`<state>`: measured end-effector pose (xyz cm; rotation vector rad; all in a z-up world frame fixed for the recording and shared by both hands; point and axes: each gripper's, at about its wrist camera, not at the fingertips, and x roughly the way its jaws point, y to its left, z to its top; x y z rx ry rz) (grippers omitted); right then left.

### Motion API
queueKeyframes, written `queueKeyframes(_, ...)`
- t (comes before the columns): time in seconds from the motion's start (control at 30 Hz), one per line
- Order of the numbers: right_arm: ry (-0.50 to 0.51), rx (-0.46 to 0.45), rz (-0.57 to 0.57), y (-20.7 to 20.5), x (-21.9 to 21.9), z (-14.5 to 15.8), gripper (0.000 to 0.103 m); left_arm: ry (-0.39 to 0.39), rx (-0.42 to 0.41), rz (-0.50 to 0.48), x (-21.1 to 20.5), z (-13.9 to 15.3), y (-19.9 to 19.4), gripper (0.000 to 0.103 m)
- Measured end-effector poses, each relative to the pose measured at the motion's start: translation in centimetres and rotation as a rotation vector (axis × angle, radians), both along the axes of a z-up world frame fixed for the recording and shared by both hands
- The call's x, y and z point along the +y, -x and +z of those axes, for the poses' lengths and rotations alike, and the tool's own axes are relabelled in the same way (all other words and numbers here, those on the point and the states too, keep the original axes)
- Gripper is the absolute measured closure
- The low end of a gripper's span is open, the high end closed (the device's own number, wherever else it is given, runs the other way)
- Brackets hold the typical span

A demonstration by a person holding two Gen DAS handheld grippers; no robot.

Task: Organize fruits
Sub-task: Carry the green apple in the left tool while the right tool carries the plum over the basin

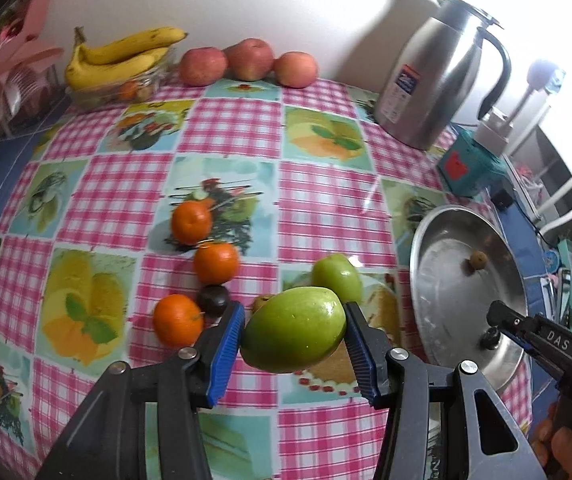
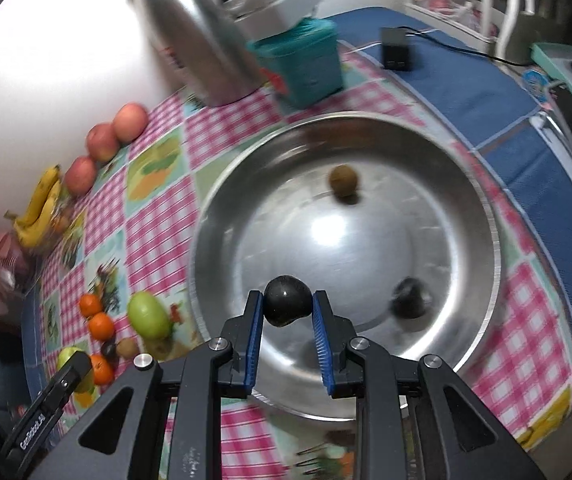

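Note:
My left gripper [image 1: 293, 334] is shut on a large green fruit [image 1: 293, 328] and holds it above the tablecloth. A second green fruit [image 1: 337, 277] lies just behind it, with three oranges [image 1: 216, 262] and a dark plum [image 1: 213, 300] to the left. My right gripper [image 2: 287, 306] is shut on a dark plum [image 2: 287, 305] over the near side of the steel bowl [image 2: 481, 200]. In the bowl lie a small brown fruit [image 2: 343, 180] and a blurred dark fruit [image 2: 409, 298]. The bowl also shows in the left wrist view [image 1: 425, 240].
A steel thermos jug [image 1: 433, 76] and a teal box [image 1: 469, 164] stand at the back right. Three red apples [image 1: 246, 58] and a glass dish with bananas [image 1: 122, 56] line the wall. A black adapter [image 2: 395, 54] and cable lie beyond the bowl.

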<state>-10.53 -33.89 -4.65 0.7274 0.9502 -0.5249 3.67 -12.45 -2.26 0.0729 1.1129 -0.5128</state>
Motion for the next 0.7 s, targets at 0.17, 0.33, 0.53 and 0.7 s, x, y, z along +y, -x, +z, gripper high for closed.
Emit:
queueKeyframes(0.17, 0.003, -0.004, -0.042, 0.9, -1.5, 0.1, 0.077, -0.002, -0.016, -0.033, -1.7, 0.3, 0.5, 0.05)
queueKeyframes(0.33, 0.014, -0.004, -0.058, 1.2, -2.2, 0.2, 0.077, -0.005, -0.04, -0.09, -4.2, 0.8, 1.1, 0.05)
queueKeyframes(0.53, 0.02, 0.002, -0.066, 1.0, -3.0, 0.1, 0.077, -0.033, -0.068, -0.162, -7.7, 0.8, 1.6, 0.05)
queueKeyframes(0.7, 0.014, 0.008, -0.074, 0.7, -3.8, -0.4, 0.077, -0.051, -0.07, -0.209, -10.4, 0.1, 1.9, 0.05)
